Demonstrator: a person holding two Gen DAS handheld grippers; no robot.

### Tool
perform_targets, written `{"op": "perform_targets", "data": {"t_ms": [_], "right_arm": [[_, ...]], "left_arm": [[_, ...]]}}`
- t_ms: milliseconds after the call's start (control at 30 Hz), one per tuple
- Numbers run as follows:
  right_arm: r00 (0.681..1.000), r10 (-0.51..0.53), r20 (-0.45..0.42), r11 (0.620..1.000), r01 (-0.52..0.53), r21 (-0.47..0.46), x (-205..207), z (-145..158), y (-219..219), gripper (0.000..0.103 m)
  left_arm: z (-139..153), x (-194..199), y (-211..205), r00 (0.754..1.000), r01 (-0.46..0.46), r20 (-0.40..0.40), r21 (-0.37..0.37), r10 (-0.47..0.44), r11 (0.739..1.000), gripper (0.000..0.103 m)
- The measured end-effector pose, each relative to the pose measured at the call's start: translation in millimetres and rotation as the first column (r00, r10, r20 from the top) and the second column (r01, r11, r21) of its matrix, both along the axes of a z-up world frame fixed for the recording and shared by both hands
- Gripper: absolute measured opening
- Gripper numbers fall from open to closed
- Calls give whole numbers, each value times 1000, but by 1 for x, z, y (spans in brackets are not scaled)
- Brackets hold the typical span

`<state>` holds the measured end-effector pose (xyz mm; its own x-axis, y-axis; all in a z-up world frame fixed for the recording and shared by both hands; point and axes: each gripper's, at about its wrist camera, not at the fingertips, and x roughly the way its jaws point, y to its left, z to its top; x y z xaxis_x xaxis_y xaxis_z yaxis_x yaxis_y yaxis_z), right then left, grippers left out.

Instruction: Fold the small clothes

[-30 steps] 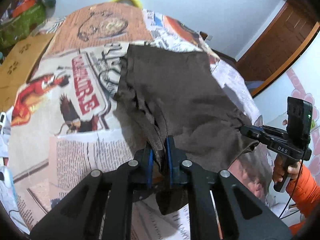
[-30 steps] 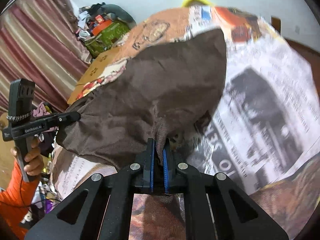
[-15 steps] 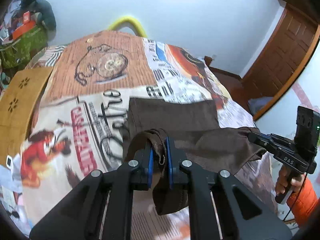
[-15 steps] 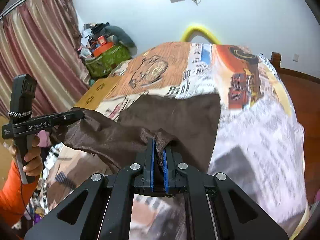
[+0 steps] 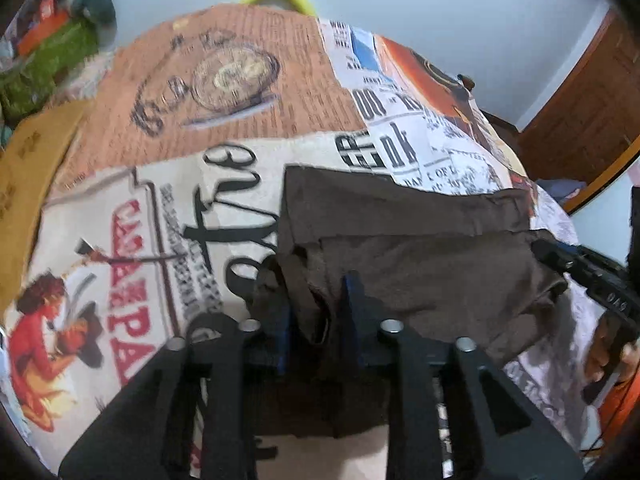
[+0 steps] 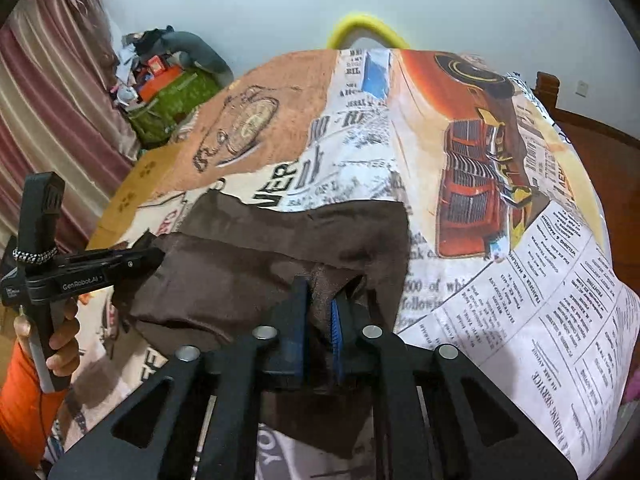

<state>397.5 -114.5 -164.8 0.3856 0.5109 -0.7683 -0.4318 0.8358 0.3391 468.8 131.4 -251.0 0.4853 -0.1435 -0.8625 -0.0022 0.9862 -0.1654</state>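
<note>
A small brown garment [image 5: 420, 252] lies folded over on a bed with a printed newspaper-pattern cover [image 5: 160, 208]. My left gripper [image 5: 316, 312] stands at its near left corner with jaws parted and loose brown cloth between them. My right gripper [image 6: 320, 312] stands at the near right corner of the brown garment [image 6: 280, 256], jaws parted, cloth bunched loosely between the blue pads. Each gripper also shows in the other's view: the right one [image 5: 576, 268] at the cloth's right edge, the left one [image 6: 100, 268] at its left edge.
A wall rises behind the bed with a yellow curved headboard tube [image 6: 364, 28]. A pile of clutter and a green bag [image 6: 172, 96] sit at the far left by striped curtains [image 6: 48, 120]. A wooden door [image 5: 592, 108] stands at the right.
Both grippers carried the near edge of the garment forward and down onto its far part. Their jaws have since opened, so the cloth is no longer pinched.
</note>
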Motion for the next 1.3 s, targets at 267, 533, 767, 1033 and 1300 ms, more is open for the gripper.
{"op": "perform_targets", "data": {"t_ms": [267, 533, 767, 1033, 1300], "right_arm": [[992, -35, 119, 999, 35, -5, -21, 41, -25, 40], [987, 57, 147, 998, -51, -47, -68, 44, -20, 53], [985, 168, 42, 986, -167, -19, -77, 12, 6, 53], [996, 81, -32, 997, -81, 4, -51, -16, -6, 53], [993, 118, -12, 992, -118, -35, -57, -23, -1, 53]], "left_arm": [[49, -32, -4, 986, 6, 166, 167, -34, 986, 67], [53, -66, -25, 989, 59, 122, 206, -85, 977, 89], [24, -78, -65, 979, 200, 12, 121, -203, 972, 89], [3, -62, -96, 966, 257, -38, 98, -254, 961, 87], [-3, -19, -84, 980, 191, -61, 4, -190, 982, 83]]}}
